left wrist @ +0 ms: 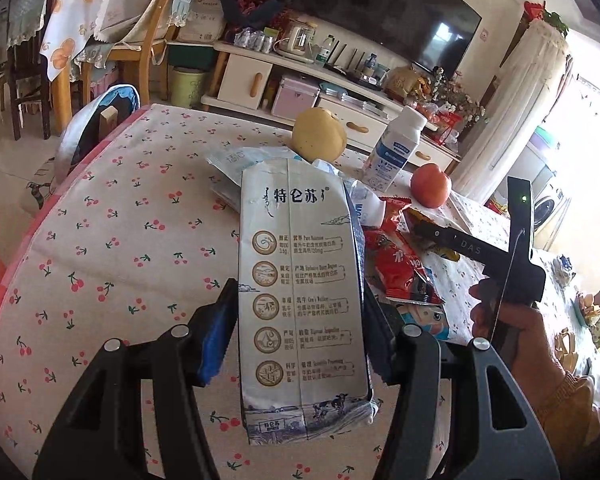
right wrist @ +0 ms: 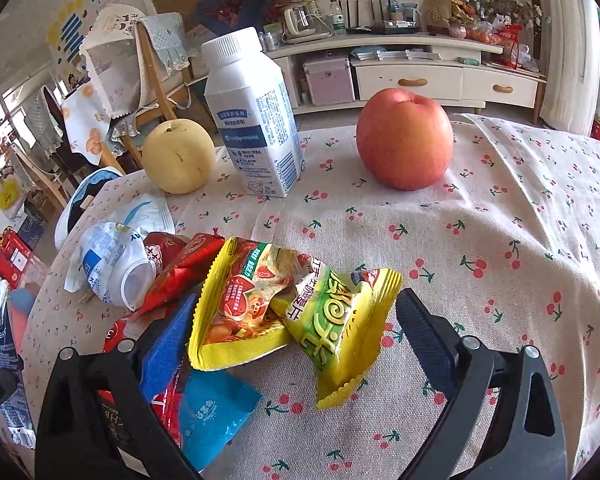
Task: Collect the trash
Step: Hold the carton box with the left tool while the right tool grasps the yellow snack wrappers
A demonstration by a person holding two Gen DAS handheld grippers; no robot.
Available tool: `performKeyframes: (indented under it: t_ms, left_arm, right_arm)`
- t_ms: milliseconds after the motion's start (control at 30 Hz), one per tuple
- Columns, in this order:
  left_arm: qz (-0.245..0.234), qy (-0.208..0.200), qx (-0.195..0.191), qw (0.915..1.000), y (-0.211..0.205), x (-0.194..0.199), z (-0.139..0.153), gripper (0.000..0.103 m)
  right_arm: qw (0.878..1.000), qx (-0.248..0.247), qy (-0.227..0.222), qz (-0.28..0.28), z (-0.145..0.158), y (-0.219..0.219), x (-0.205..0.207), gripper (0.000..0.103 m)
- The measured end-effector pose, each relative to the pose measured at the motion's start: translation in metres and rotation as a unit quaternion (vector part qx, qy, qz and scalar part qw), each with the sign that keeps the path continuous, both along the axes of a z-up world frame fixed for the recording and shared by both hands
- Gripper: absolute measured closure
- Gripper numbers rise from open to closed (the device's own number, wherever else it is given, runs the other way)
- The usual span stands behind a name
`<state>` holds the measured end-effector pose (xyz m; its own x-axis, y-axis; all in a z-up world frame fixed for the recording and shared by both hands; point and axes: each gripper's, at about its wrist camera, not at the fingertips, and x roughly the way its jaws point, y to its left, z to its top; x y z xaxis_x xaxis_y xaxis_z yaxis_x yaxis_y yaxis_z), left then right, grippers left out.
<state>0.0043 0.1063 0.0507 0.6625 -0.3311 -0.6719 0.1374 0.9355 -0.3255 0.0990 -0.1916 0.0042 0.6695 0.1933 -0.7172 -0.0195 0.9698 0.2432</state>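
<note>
The left gripper has its two fingers closed against the sides of a flattened milk carton, holding it lengthwise above the cherry-print tablecloth, the carton's printed face up and its far end pointing toward the pile of trash.

The right gripper stands wide, with nothing gripped. A crumpled yellow snack wrapper lies on the cloth right between its fingers; the left blue pad sits just beside the wrapper's edge, while the right pad stands a little apart from it. Whether the left pad touches the wrapper I cannot tell.

To the left of the yellow wrapper lie a red wrapper, a crushed clear plastic bottle and a blue packet. Farther back stand a white milk bottle, with a pear just to its left and an apple well to its right.
</note>
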Motion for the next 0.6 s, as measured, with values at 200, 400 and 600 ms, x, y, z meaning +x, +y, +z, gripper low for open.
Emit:
performKeyframes:
  t_ms: [200, 400, 600]
  left_arm:
    - [0.007, 0.003, -0.006, 0.9999, 0.006, 0.001, -0.002, 0.045]
    - [0.01, 0.008, -0.013, 0.9998, 0.01, 0.004, -0.004, 0.045]
    - [0.007, 0.008, -0.016, 0.9998, 0.012, 0.002, -0.004, 0.045]
  right_arm:
    - [1.0, 0.002, 0.005, 0.005, -0.001, -0.003, -0.001, 0.037]
    - [1.0, 0.011, 0.005, 0.002, 0.001, -0.005, -0.007, 0.05]
    - [1.0, 0.015, 0.001, 0.0, 0.004, -0.004, -0.018, 0.058]
